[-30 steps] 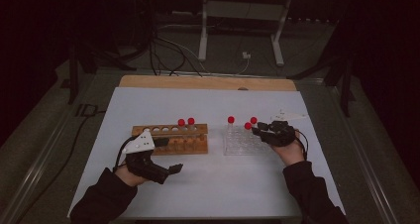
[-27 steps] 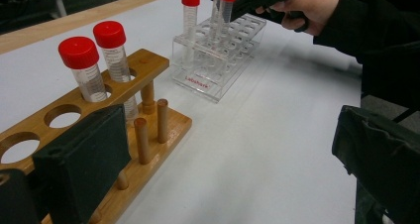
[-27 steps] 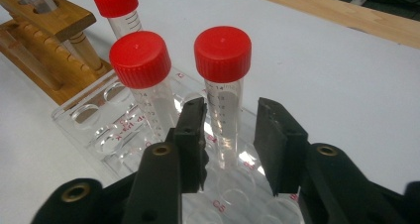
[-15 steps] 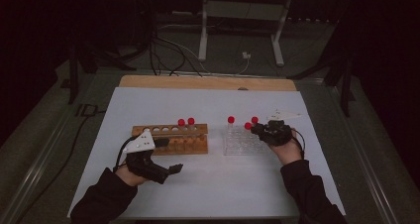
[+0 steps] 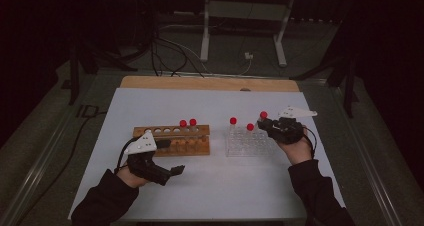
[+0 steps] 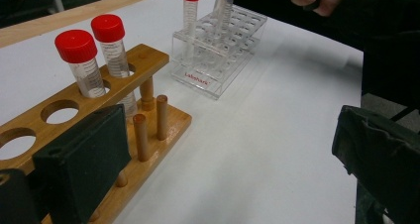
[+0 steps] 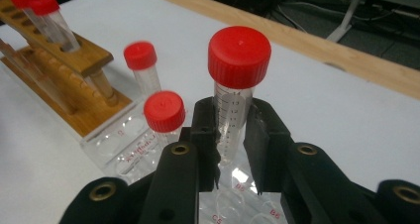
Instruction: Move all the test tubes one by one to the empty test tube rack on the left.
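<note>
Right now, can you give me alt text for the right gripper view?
The right gripper is shut on a red-capped tube, held upright above the clear rack. Two more capped tubes stand in that rack to the left, with the wooden rack beyond on the white table.

High view looks down; gripper views close, sharing racks.

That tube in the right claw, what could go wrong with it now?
The right claw pinches the tube low on its clear, smooth body, so it might slip or tilt. Two other red-capped tubes stand close beside it in the clear rack; a swing could knock them. The rack looks light, so a tube that catches might drag it.
</note>
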The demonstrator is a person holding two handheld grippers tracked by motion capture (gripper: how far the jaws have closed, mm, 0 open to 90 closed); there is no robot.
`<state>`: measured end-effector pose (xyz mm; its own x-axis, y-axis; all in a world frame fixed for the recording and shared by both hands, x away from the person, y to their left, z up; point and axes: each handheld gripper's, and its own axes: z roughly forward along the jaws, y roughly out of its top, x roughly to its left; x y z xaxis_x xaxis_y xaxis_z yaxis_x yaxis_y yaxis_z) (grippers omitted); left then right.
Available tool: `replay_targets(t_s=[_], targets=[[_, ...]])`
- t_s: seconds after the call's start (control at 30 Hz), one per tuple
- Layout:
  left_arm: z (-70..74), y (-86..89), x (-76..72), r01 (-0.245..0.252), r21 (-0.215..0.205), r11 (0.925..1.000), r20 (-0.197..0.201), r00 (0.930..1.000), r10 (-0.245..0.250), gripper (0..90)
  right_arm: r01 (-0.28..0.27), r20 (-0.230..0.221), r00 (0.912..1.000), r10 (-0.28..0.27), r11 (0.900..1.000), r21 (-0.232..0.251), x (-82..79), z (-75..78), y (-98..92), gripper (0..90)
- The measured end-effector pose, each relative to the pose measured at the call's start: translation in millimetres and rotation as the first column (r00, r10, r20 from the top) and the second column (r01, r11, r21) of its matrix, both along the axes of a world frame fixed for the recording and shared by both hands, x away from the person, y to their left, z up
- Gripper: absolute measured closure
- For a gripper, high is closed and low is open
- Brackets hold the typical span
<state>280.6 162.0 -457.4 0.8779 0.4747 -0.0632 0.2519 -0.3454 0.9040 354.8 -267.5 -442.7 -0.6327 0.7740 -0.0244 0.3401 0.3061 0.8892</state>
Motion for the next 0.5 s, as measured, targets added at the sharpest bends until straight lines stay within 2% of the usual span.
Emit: replay_targets(t_s=[0.17,0.33,0.5], targets=[[0.6,0.1,0.2,-0.002,0.003,1.0000,0.001,1.0000,0.002,2.1,0.002,0.014,0.9999,-0.002,0.999,0.034,-7.6,12.3,-10.0,75.4],[1.2,-0.7,-0.3,-0.003,0.005,1.0000,-0.002,1.0000,0.003,2.1,-0.003,0.028,0.9996,0.002,1.000,0.016,-19.6,20.3,-13.4,75.3],[2.1,-1.9,-0.8,0.007,0.009,0.9999,-0.006,1.0000,-0.007,2.1,-0.031,0.037,0.9989,0.031,0.999,0.009,-34.0,25.7,-11.7,75.3]])
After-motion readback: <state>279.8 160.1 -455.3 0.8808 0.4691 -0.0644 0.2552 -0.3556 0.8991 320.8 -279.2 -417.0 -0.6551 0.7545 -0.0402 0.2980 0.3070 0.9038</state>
